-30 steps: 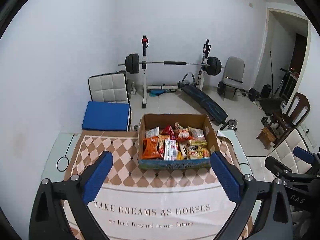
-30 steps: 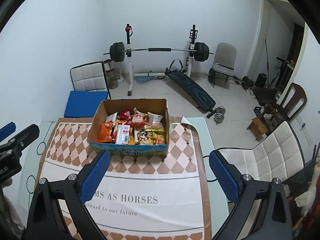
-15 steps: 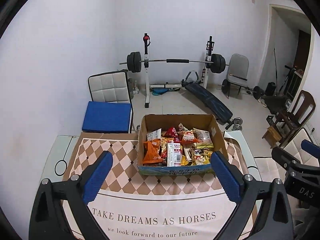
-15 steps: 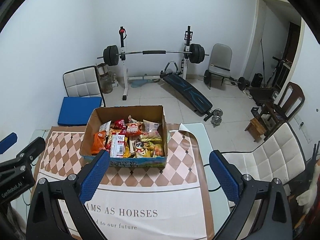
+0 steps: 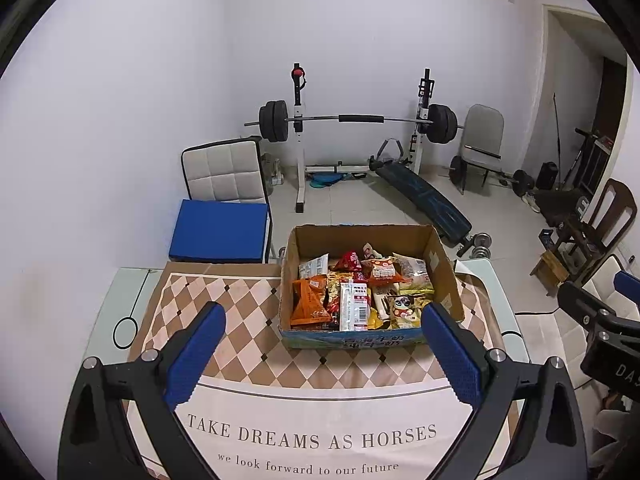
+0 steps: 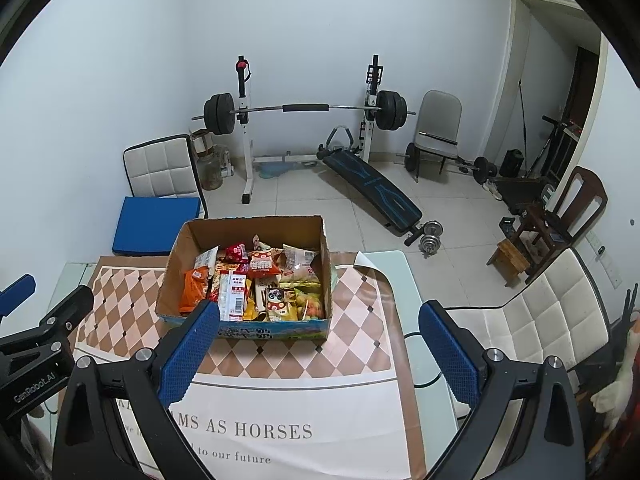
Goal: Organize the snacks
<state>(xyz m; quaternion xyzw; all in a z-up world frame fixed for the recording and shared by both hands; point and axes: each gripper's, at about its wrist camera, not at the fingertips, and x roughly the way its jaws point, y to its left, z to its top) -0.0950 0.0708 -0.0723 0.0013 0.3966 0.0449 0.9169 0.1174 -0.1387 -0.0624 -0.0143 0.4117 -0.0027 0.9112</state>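
both claws (image 5: 322, 320) (image 6: 319, 322) gape above snack box (image 5: 448, 276)

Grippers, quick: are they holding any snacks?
Left gripper: open, holding nothing.
Right gripper: open, holding nothing.

Snack packets (image 5: 360, 296) in box (image 5: 448, 276); box on tablecloth (image 5: 240, 308); chair (image 5: 224, 196) behind.

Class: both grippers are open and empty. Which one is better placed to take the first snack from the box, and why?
Probably the left gripper: the cardboard box lies straight ahead between its open jaws. From the right gripper, the box sits off to the left.
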